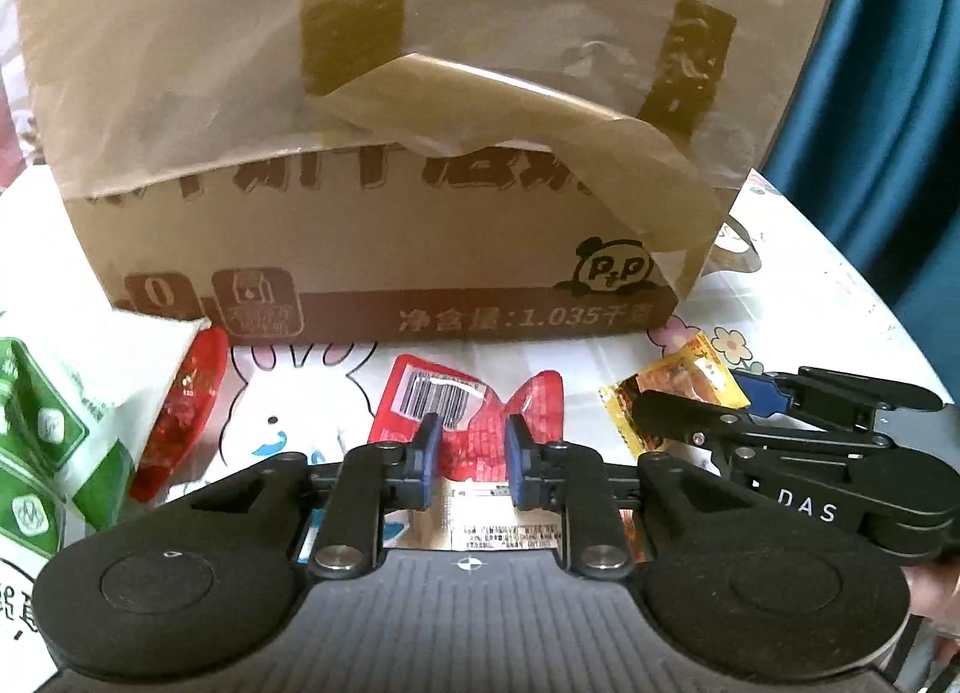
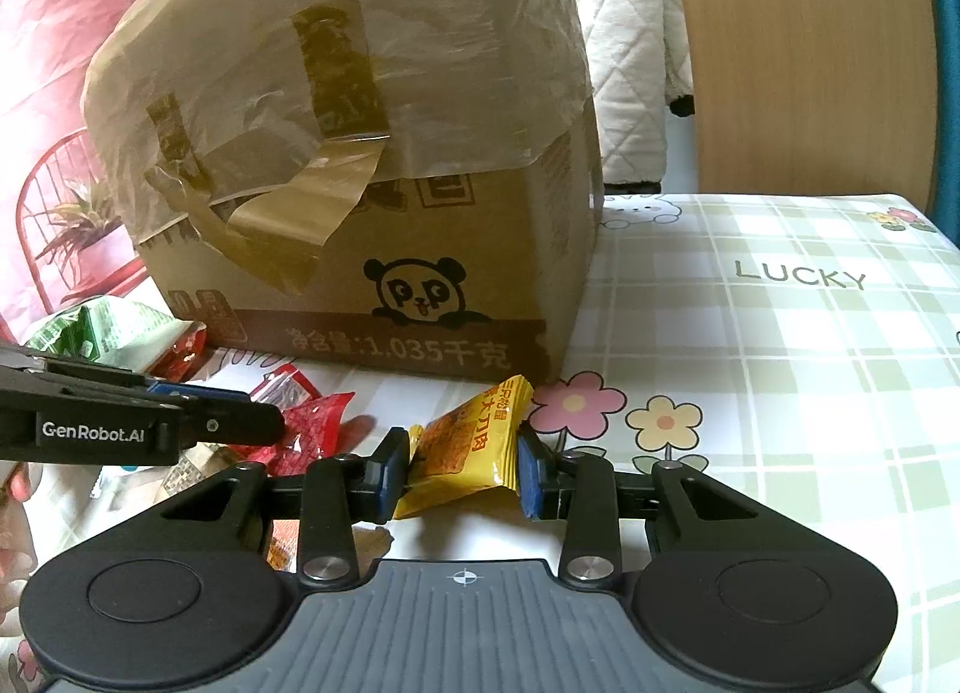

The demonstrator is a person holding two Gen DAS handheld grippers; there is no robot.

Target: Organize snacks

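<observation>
A red snack packet [image 1: 474, 447] with a barcode label lies on the tablecloth in front of the cardboard box [image 1: 360, 249]. My left gripper [image 1: 473, 435] is shut on it, and the blue pads pinch its middle into a waist. My right gripper [image 2: 462, 459] is shut on a yellow snack packet [image 2: 468, 441], which is held crumpled just above the cloth. The left wrist view shows the right gripper [image 1: 696, 393] at the right with the yellow packet [image 1: 678, 387]. In the right wrist view the left gripper [image 2: 258, 408] comes in from the left by the red packet [image 2: 312, 417].
The taped box [image 2: 420, 249] with its flaps up stands close behind both grippers. A green-and-white carton [image 1: 54, 411] and another red packet [image 1: 186, 411] lie at the left. The plaid tablecloth [image 2: 780, 363] stretches right. A wooden chair back [image 2: 798, 51] stands behind.
</observation>
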